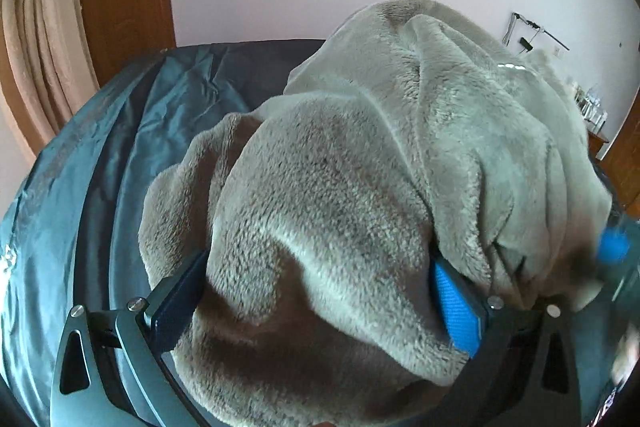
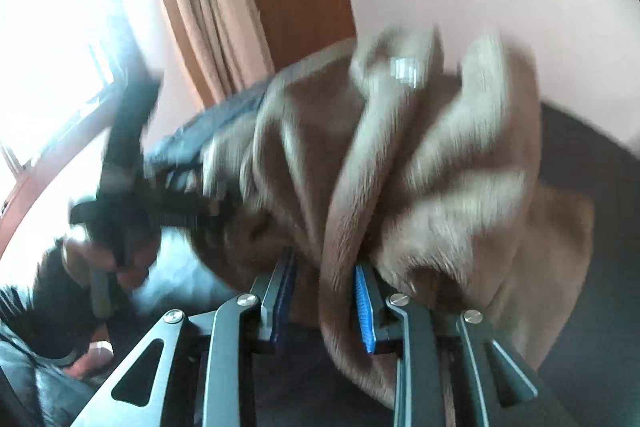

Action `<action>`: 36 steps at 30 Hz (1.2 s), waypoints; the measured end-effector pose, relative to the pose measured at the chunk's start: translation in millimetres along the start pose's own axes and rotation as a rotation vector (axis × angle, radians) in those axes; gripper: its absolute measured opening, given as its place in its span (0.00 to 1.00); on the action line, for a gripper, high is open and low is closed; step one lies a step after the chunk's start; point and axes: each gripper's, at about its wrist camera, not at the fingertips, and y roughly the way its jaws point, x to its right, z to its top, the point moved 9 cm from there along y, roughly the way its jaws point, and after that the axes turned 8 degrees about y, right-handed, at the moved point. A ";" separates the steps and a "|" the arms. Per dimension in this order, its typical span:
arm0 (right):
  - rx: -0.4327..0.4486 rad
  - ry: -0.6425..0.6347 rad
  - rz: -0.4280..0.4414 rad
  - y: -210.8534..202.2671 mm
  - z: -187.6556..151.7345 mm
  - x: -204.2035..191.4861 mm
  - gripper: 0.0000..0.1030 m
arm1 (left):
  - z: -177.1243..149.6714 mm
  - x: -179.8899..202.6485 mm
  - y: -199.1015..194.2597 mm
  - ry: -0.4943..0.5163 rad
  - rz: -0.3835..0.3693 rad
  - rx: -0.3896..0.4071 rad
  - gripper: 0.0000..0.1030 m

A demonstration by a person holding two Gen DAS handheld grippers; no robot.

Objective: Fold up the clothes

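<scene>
I hold the fleece (image 1: 360,167) with both tools. The left gripper (image 1: 320,291) has its jaws wide, but a thick fold fills the gap and presses on both pads, so it is gripping the fleece. The right gripper (image 2: 324,291) has narrow jaws pinching a gathered ridge of the same fleece at lower centre of its view. The fleece hangs bunched, filling the centre and right of the left view, above the bed cover (image 1: 132,131) at left.

I judge the step is to lay the cloth down for a fold. To do it well I should keep both grips firm, pull the hands apart to flatten the bunch, then lower evenly.

The fleece is grey-beige, plush, thick, with soft rounded folds. The bed cover is teal, smooth, slightly shiny and creased.
</scene>
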 end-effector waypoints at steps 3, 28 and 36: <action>0.096 0.022 -0.032 -9.2 36.6 8.7 0.65 | -6.5 -0.4 -2.1 -0.003 -0.012 0.004 0.99; 0.027 0.093 0.120 104.2 135.8 -39.4 0.10 | -14.3 -13.9 -16.4 -0.021 -0.043 0.011 0.99; -0.030 -0.128 0.235 75.3 78.0 -103.0 0.10 | -13.5 -57.9 -62.3 -0.089 0.051 0.066 1.00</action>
